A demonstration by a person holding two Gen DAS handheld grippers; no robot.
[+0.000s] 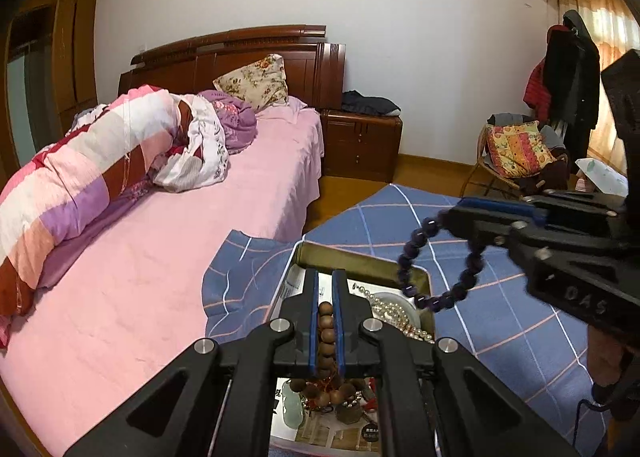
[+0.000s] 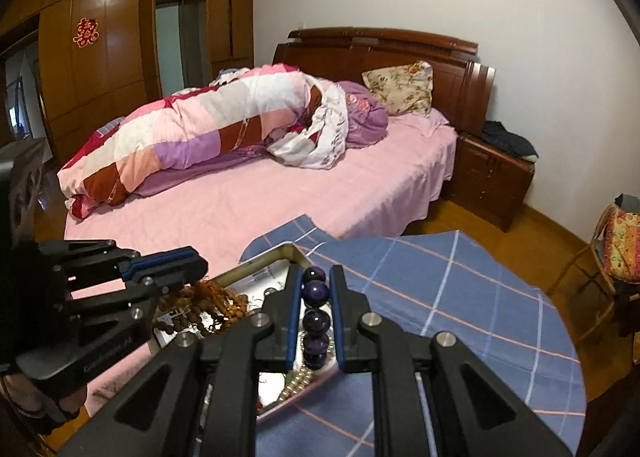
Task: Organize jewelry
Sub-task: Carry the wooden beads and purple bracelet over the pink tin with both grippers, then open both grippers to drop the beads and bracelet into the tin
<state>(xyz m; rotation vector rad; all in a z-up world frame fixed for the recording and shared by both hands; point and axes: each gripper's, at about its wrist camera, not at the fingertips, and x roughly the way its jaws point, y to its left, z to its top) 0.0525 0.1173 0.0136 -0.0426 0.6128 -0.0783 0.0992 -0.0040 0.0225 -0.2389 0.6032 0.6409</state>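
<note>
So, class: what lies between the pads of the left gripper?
In the left wrist view, a strand of brown wooden beads is pinched between the left gripper's blue pads, hanging down over the open tin.

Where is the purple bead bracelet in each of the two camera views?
Left wrist view: the purple bead bracelet hangs right of centre from the right gripper, above the tin box.
Right wrist view: the bracelet is at lower centre, between that gripper's fingers.
Shared landmark: the floral pillow against the headboard.
</note>
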